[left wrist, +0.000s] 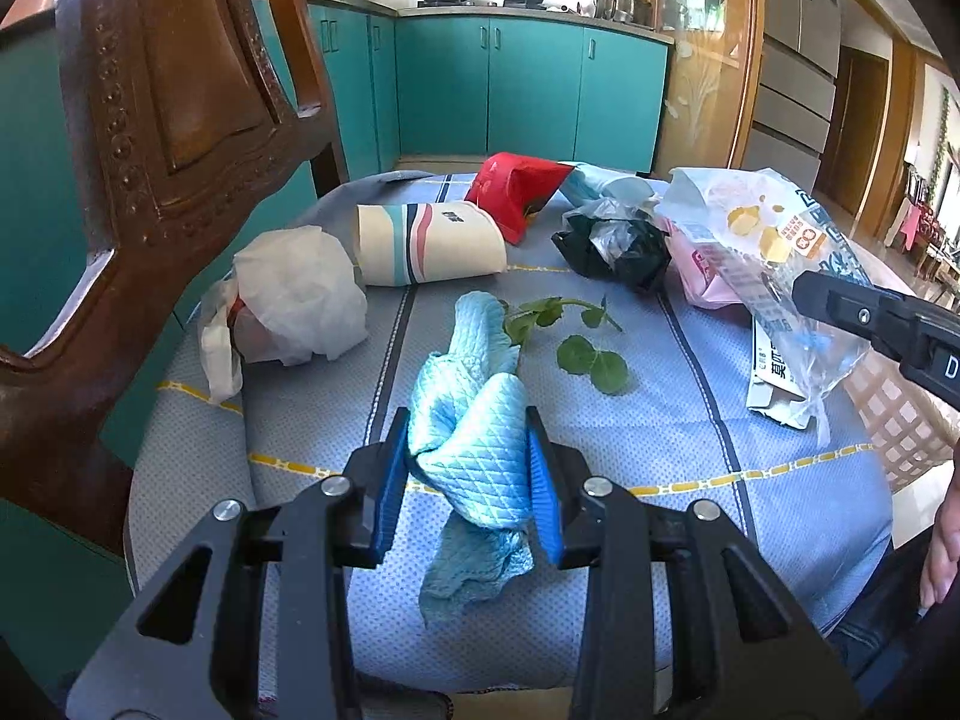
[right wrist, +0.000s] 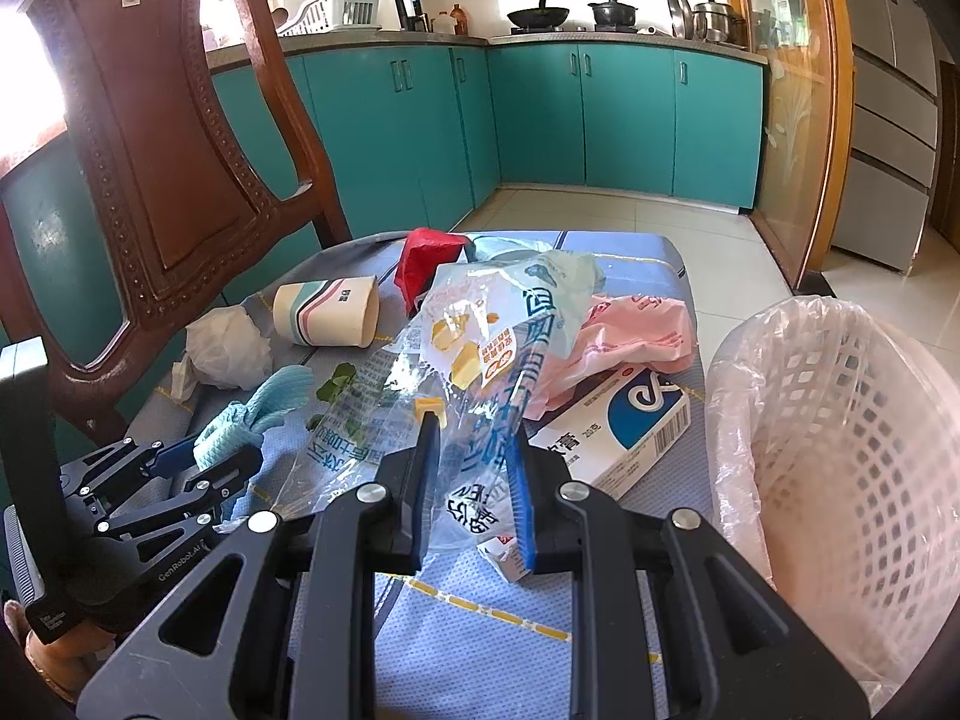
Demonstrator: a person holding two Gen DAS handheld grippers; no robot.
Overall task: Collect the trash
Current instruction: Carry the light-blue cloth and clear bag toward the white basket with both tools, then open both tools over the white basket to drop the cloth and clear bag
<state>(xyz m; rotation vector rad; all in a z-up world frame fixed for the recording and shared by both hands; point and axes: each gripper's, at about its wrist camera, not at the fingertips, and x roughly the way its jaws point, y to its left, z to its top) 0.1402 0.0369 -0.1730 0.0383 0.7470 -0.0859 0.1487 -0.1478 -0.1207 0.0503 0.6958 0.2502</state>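
My left gripper point(left wrist: 468, 468) is shut on a crumpled light-blue quilted cloth point(left wrist: 474, 420) that lies on the blue-grey chair cushion point(left wrist: 690, 456). In the right wrist view, my right gripper point(right wrist: 471, 468) is shut on a clear printed snack bag point(right wrist: 480, 348), which stands up from between its pads. The left wrist view shows that bag point(left wrist: 774, 252) at the right with the right gripper point(left wrist: 807, 300) on it. The left gripper point(right wrist: 228, 450) with the blue cloth point(right wrist: 270, 399) appears low on the left in the right wrist view.
On the cushion lie a tipped paper cup point(left wrist: 429, 246), a white crumpled wad point(left wrist: 300, 294), a red packet point(left wrist: 516, 186), a black bag point(left wrist: 612, 240), green leaves point(left wrist: 576, 348), a pink bag point(right wrist: 630, 336) and a white-blue box point(right wrist: 618, 426). A lined pink basket bin point(right wrist: 840, 420) stands right; a carved chair back point(left wrist: 162, 120) rises left.
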